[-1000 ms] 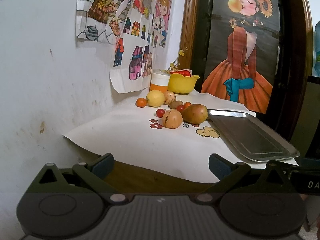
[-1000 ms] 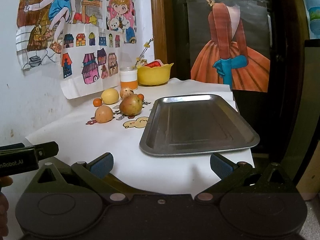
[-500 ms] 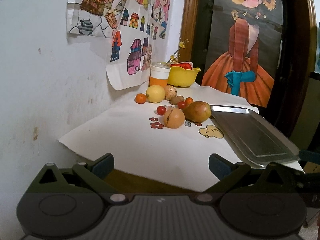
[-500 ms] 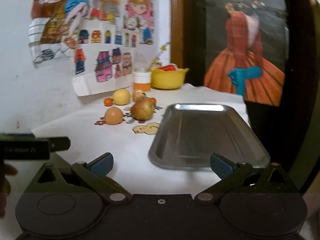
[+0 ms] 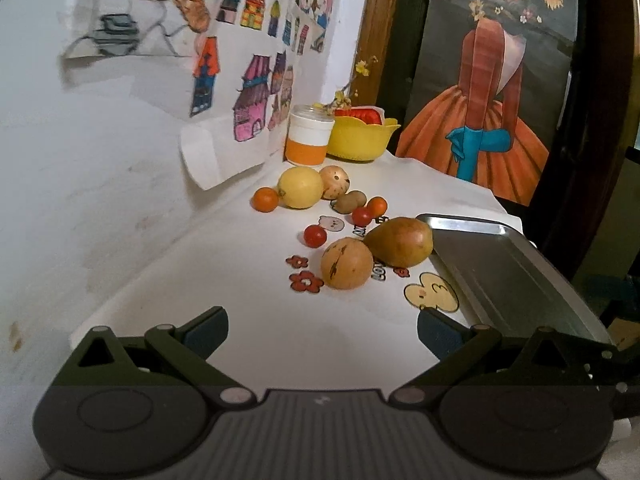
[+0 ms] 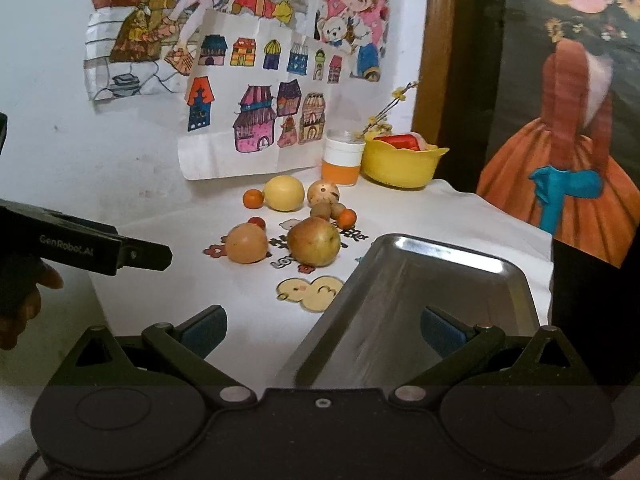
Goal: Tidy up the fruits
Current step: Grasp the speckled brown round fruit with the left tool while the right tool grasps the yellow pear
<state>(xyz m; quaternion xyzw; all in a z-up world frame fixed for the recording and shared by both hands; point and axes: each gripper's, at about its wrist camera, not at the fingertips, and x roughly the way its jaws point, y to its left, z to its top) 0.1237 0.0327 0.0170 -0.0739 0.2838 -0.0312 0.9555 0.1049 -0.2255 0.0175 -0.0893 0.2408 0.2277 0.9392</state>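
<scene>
Left wrist view: left gripper [image 5: 322, 328] hovering wide open, gripping nothing, over white printed tablecloth [image 5: 224, 280]. Lying ahead: round tan fruit [image 5: 346, 263] touching brownish-green pear [image 5: 400, 241], just beside empty silver metal tray [image 5: 516, 276]; smaller red and orange fruits scattered behind. Right gripper [image 6: 323, 330] also gaping, empty, hanging over tray's near edge.

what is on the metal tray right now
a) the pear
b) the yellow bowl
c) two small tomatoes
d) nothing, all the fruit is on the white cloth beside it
d: the metal tray shows only bare metal in both views, while the pear and the other fruit lie on the white cloth next to it.
</scene>
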